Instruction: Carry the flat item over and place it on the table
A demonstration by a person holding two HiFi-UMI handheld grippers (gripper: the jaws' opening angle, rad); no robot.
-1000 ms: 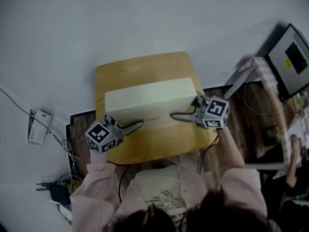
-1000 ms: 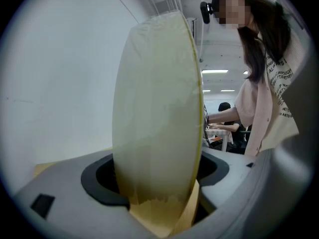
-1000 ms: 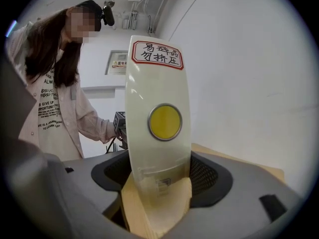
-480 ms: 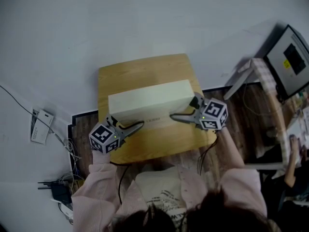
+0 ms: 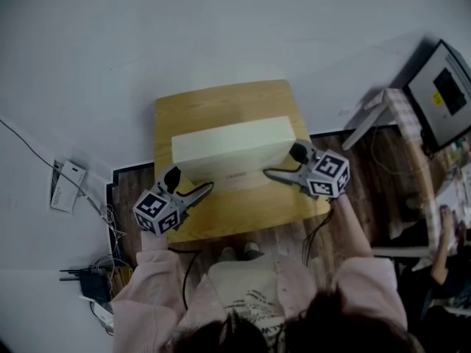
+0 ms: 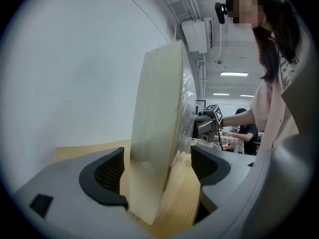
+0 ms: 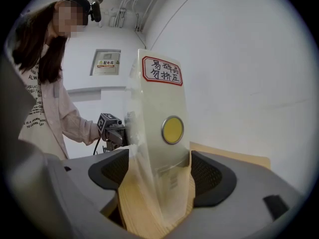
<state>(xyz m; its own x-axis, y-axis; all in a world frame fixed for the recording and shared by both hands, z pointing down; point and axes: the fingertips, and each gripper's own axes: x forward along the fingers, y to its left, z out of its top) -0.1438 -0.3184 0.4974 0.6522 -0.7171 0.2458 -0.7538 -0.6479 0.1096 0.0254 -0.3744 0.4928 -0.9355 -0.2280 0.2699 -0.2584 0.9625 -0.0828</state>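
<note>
A flat cream box point(image 5: 232, 147) wrapped in clear film lies on the small wooden table point(image 5: 243, 213). My left gripper point(image 5: 193, 183) is at its left end and my right gripper point(image 5: 282, 162) at its right end. In the left gripper view the box's end point(image 6: 159, 133) stands between the open jaws of the left gripper point(image 6: 159, 171), with gaps on both sides. In the right gripper view the other end of the box point(image 7: 162, 148), with a yellow round sticker and a red-bordered label, sits between the spread jaws of the right gripper point(image 7: 157, 172); the pads do not press it.
The table stands against a white wall, over dark wooden flooring. Cables and a power strip point(image 5: 88, 285) lie at the left, with a white device point(image 5: 65, 186) above them. A monitor point(image 5: 441, 87) and a second table point(image 5: 401, 116) are at the right.
The right gripper's jaws have spread wider off the box's end. The left gripper's far finger now stands clear of the box. The box stays flat on the table.
</note>
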